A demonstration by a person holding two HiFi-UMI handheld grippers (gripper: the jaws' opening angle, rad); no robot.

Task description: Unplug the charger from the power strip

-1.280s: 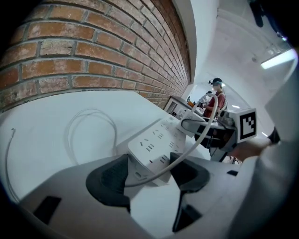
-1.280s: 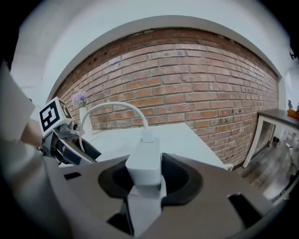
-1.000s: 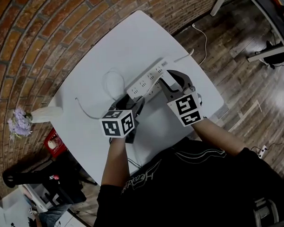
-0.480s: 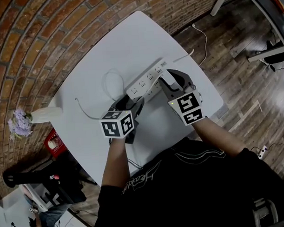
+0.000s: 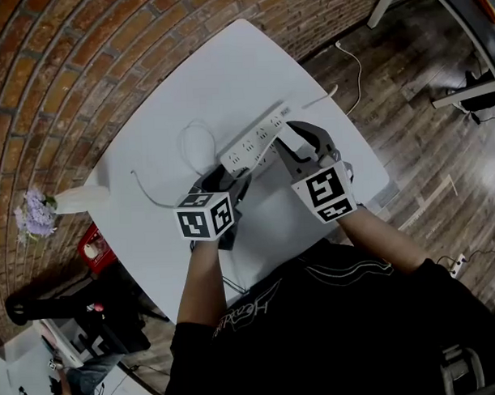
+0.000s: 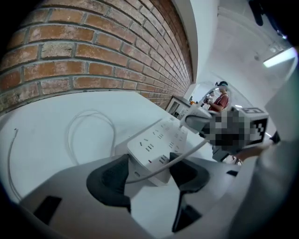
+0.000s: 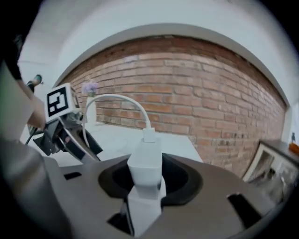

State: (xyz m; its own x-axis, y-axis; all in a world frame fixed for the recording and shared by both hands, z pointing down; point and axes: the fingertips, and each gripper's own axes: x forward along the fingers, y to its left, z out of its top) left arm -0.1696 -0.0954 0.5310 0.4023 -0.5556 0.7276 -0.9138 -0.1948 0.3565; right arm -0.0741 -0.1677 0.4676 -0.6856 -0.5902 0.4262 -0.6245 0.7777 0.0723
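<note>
Right gripper view | right gripper (image 7: 148, 177) clamped on white charger (image 7: 145, 163), cable (image 7: 117, 96) leaving at 12 o'clock | left gripper (image 6: 150, 172), spread wide, grips power strip (image 6: 160, 140) end | pull charger straight out, no twisting; brace strip firmly.

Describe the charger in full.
The charger is a white block, smooth plastic by its look, standing upright between the jaws of the right gripper, which press on its sides. A white cable leaves a plug on its top and arcs to the left. It sits at one end of the power strip; whether its prongs are out cannot be told.
</note>
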